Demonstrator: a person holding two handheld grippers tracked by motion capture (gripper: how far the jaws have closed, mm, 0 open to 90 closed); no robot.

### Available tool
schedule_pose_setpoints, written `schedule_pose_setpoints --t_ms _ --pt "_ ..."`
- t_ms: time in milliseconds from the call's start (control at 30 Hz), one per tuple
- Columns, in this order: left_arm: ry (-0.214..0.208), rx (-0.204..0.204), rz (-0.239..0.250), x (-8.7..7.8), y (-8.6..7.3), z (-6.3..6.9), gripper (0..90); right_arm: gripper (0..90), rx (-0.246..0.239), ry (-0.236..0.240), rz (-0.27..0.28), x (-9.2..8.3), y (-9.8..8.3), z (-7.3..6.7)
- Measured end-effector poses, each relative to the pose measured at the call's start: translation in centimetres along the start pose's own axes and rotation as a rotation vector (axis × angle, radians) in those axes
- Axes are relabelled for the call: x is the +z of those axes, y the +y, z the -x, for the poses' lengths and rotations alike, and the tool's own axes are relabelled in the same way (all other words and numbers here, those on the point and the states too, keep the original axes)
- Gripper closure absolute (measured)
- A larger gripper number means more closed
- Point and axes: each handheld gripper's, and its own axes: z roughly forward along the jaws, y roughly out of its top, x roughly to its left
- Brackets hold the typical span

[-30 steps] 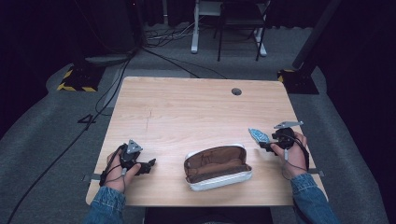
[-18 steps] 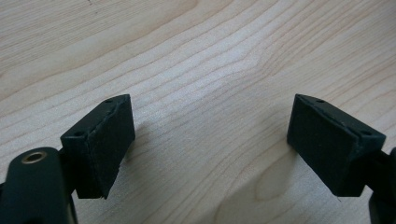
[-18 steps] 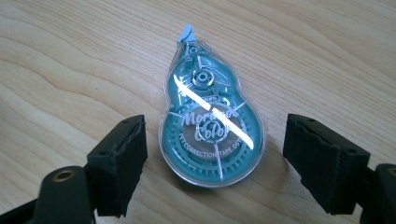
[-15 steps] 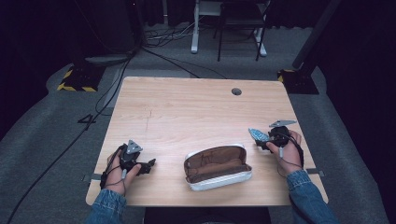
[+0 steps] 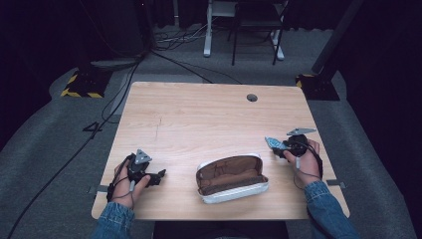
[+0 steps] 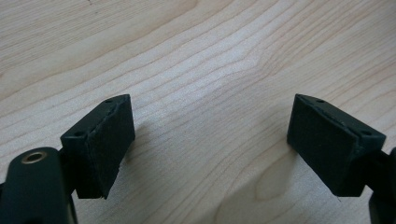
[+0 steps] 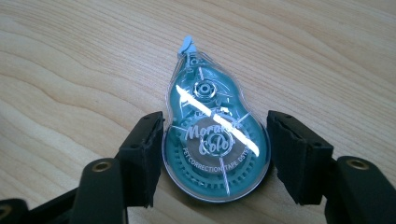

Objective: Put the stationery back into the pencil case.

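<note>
Your right gripper straddles the correction tape dispenser, a teal, clear-shelled teardrop lying flat on the desk. One jaw sits close against the wide round end on one side. The other jaw shows a thin gap on the opposite side. So the jaws bracket it but are not clamped; read this gripper as open around the dispenser, not gripping.

Long axis: in the right gripper view the dispenser runs straight away from you along the gripper's own line, wide end near the palm, narrow tip with the pale blue nib pointing outward. The jaws cross it at the widest part, which is the squarest place to pinch.

In the high view the dispenser lies at the right side of the desk, just beside your right hand. The open pencil case sits to its left and nearer you, mouth up, brown lining showing.

Your left gripper rests near the front left edge, jaws spread wide over bare wood, holding nothing, well apart from both case and dispenser.

Judgement: the right hand is the nearer one by far. After closing, the carry goes leftward and toward you to the case.
</note>
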Motion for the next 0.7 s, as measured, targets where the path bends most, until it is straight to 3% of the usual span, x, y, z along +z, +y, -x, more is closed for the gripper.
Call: schedule_pose_setpoints --t_ms 400,700 --pt "0.0 -0.001 -0.001 -0.01 0.0 0.0 15.2 39.4 0.025 -0.01 -0.015 -0.16 0.11 -0.16" --pt "0.001 0.0 -0.001 -0.01 0.0 0.0 15.1 39.5 0.065 0.023 -0.02 -1.0 0.3 -0.14"
